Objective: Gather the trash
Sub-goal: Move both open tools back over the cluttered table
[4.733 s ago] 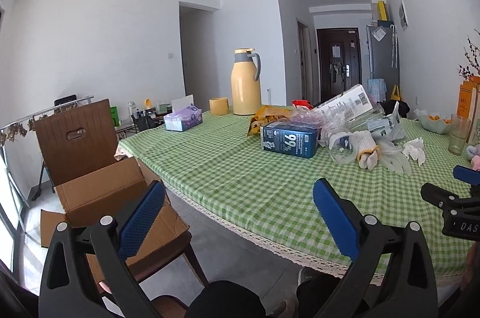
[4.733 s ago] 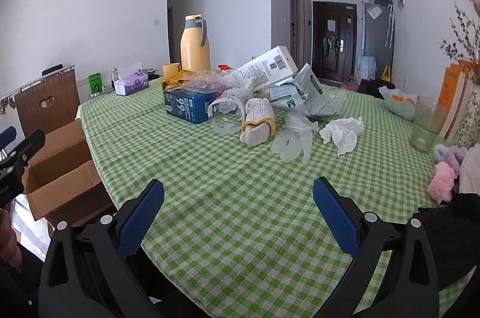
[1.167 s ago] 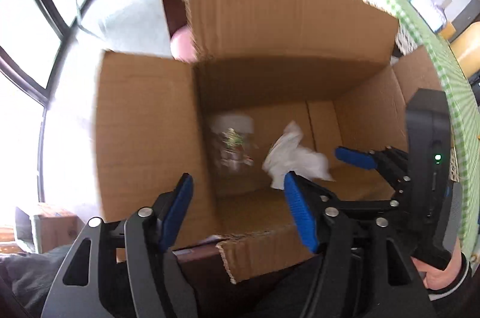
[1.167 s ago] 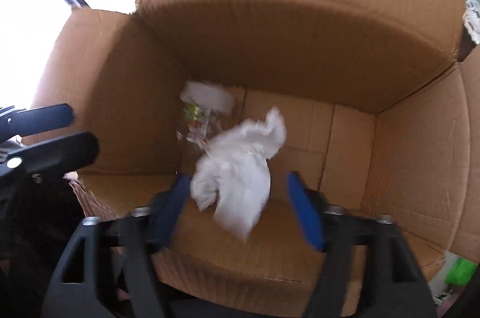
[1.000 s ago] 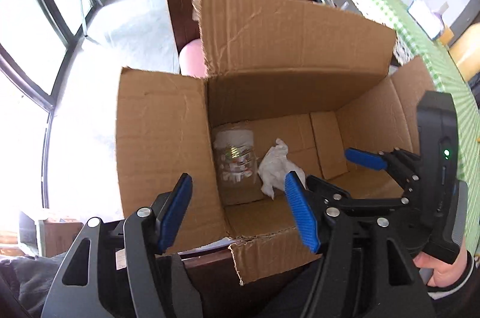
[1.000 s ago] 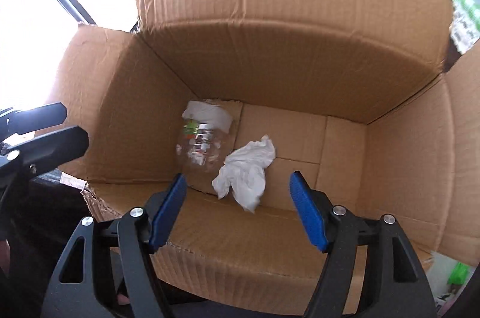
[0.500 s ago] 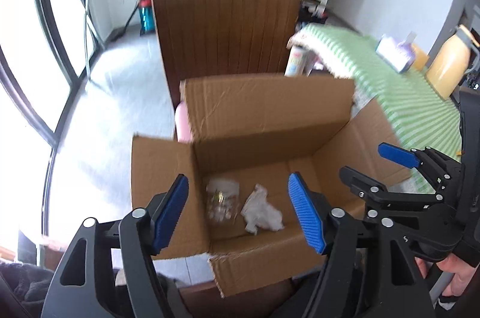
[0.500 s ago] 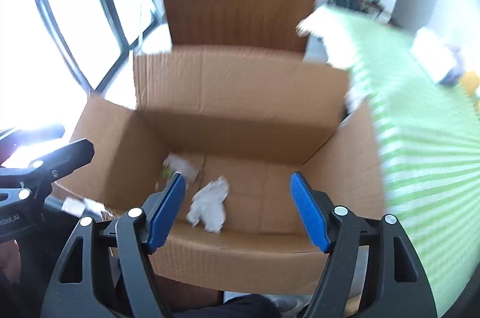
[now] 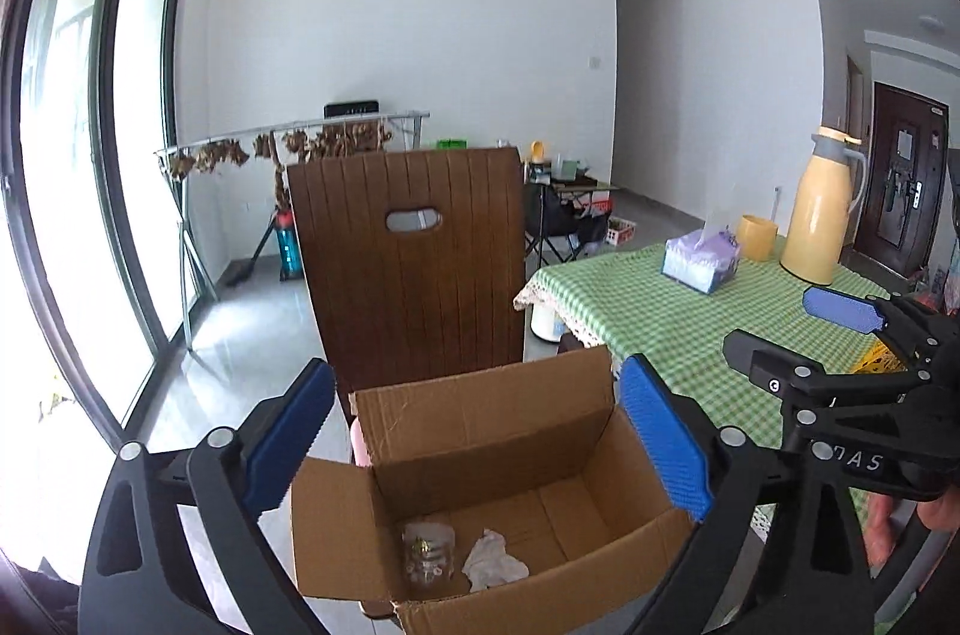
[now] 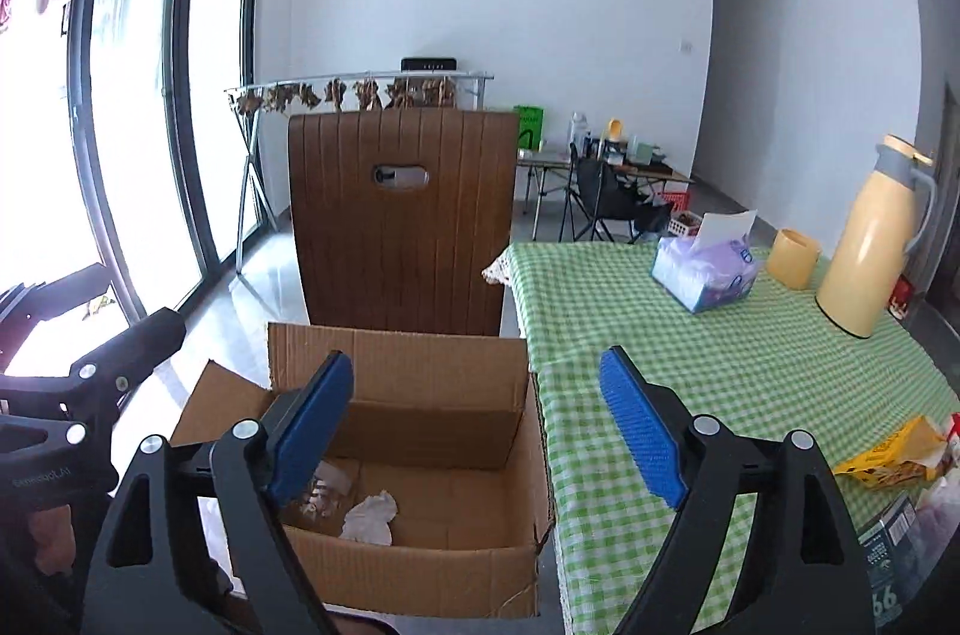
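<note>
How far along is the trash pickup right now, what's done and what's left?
Done: a clear plastic container and a crumpled tissue lie in the cardboard box. In hand: nothing; the left hand-held gripper and right hand-held gripper are opening, empty. Left: at least the yellow wrapper and dark carton on the table.

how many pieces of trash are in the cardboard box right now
2: a clear plastic container on the cardboard box floor toward the window side, and a crumpled white tissue beside it. Its near corners are hidden.
</note>
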`<move>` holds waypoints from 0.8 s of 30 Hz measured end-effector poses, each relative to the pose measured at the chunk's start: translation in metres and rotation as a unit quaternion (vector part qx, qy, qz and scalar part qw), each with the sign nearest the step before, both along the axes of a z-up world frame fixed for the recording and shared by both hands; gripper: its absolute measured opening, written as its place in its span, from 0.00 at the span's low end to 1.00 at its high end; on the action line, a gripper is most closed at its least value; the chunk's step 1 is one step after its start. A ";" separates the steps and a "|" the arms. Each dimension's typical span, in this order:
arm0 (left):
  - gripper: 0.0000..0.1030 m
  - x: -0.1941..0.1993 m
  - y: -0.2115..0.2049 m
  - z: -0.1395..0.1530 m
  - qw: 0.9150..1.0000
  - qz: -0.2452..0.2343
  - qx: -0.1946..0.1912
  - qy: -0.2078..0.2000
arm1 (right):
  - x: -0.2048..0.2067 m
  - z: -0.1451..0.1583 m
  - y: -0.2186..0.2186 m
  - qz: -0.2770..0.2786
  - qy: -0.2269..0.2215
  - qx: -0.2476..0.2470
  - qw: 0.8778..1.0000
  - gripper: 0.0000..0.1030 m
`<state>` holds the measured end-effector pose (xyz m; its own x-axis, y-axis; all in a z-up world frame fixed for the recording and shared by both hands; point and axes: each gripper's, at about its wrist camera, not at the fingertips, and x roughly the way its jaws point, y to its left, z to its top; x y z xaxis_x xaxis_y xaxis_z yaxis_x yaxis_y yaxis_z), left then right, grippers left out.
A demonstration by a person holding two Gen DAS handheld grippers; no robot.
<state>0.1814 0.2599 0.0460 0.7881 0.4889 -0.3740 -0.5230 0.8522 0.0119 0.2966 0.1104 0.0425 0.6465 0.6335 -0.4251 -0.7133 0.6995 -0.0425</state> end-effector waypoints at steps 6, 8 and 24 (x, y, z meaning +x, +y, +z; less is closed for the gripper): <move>0.93 -0.003 -0.024 0.009 0.999 -0.014 0.021 -0.029 | -0.009 0.006 -0.028 -0.034 -0.020 0.000 0.999 0.86; 0.93 0.000 -0.028 0.008 0.999 -0.021 0.020 -0.028 | -0.008 0.004 -0.037 -0.046 -0.016 0.005 0.999 0.86; 0.93 0.050 -0.090 0.001 0.993 -0.115 0.015 -0.028 | 0.018 -0.001 -0.131 -0.166 0.006 0.027 0.986 0.86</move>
<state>0.2313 0.1699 0.0475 0.8995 0.3035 -0.3144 -0.3147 0.9491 0.0158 0.3149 -0.0206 0.0416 0.8175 0.4094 -0.4051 -0.4441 0.8959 0.0091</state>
